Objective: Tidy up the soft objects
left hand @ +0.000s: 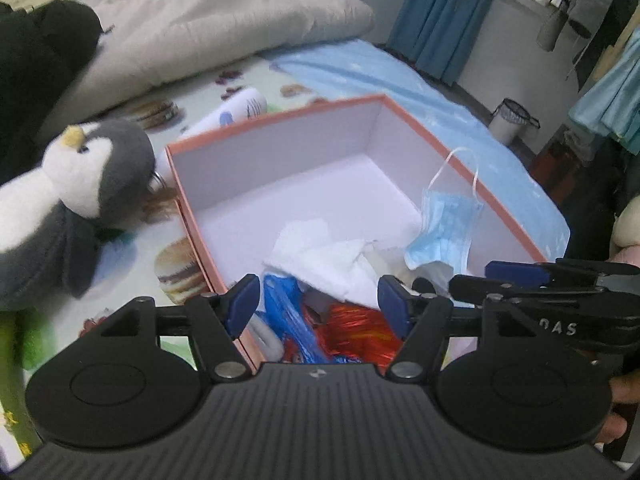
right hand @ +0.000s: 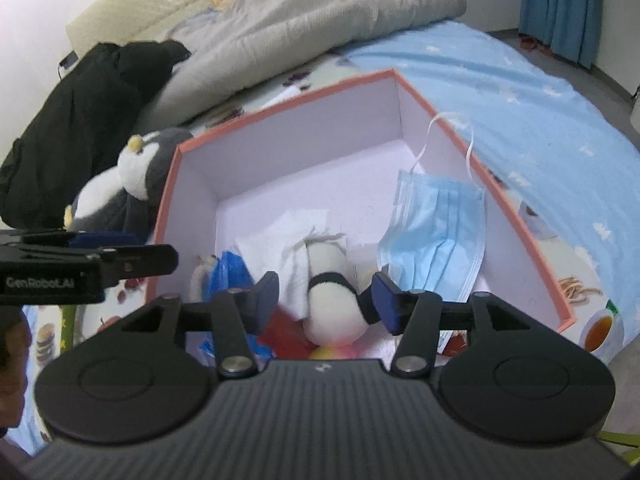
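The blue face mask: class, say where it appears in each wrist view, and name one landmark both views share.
Left wrist view: the blue face mask hangs over the box's right wall, right of centre.
Right wrist view: the mask lies against the same wall, centre-right, larger.
Shared landmark: the pink-rimmed box.

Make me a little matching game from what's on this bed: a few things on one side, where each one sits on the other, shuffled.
Things:
1. penguin plush
2. blue face mask
3. white tissue
4. grey quilt

Places:
A. on the box floor
B. bunched up beyond the box
C. leaning on the box's right inner wall
D. outside the box, by its left wall

Pairs: 1-D, 2-C, 3-A, 4-B
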